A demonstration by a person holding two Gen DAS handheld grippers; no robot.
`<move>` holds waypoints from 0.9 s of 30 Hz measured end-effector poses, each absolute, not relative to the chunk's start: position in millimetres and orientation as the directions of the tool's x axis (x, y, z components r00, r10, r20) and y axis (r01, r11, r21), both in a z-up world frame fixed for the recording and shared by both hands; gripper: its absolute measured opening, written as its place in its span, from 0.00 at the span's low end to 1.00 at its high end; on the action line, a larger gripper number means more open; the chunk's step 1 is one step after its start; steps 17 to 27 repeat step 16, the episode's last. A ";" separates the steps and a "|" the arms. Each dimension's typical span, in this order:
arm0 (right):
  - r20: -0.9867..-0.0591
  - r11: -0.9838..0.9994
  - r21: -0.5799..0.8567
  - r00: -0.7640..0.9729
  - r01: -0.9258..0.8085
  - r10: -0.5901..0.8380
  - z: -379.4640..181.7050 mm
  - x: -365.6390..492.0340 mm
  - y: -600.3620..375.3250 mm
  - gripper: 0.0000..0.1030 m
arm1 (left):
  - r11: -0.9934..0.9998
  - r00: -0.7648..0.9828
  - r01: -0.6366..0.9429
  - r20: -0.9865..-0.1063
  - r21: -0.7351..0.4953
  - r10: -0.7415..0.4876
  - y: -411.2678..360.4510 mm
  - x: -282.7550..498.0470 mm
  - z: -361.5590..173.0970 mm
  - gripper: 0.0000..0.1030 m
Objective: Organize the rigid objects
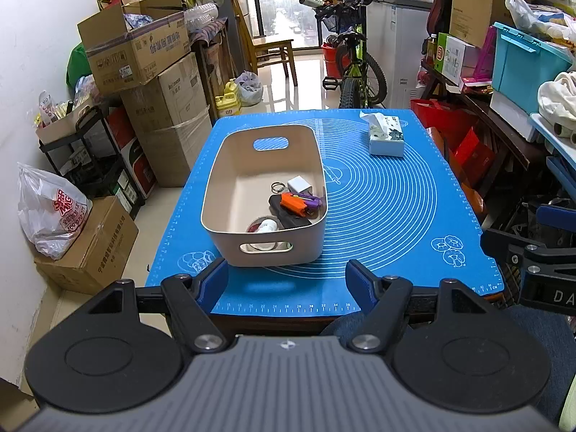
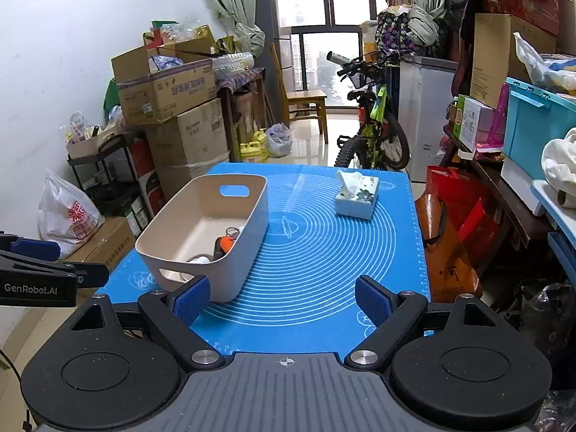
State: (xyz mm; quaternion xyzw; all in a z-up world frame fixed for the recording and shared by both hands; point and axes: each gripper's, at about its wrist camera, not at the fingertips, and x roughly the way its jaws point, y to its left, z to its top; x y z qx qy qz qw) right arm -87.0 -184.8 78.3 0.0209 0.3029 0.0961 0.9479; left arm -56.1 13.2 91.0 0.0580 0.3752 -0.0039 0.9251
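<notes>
A beige bin [image 1: 230, 165] with handle cut-outs stands on the blue mat [image 1: 388, 216]. Inside it lie an orange and purple tool [image 1: 300, 200], a white cube [image 1: 298, 184], a key ring [image 1: 277, 187], a black object [image 1: 288, 216] and a white bottle [image 1: 266, 226]. My left gripper [image 1: 286, 277] is open and empty, just in front of the bin. My right gripper [image 2: 282, 298] is open and empty, to the right of the bin [image 2: 172, 230] near the mat's front edge [image 2: 309, 338]. The right gripper also shows at the right edge of the left wrist view [image 1: 532, 259].
A tissue box [image 1: 386, 136] stands at the far right of the mat, also in the right wrist view [image 2: 357, 195]. Cardboard boxes [image 1: 144, 54] are stacked to the left. A bicycle [image 1: 356, 68] stands behind the table. Shelves with a blue crate [image 1: 522, 61] are on the right.
</notes>
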 end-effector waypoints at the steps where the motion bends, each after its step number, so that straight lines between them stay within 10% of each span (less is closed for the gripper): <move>1: -0.571 0.981 0.098 0.798 -0.170 0.195 78.2 -86.9 -184.8 0.86 | 0.993 0.718 0.051 -0.695 0.105 0.037 13.6 -54.9 90.5 0.70; 27: -0.576 0.981 0.098 0.794 -0.170 0.195 74.7 -87.4 -186.7 0.86 | 0.993 0.716 0.047 -0.696 0.107 0.042 15.3 -57.7 91.9 0.70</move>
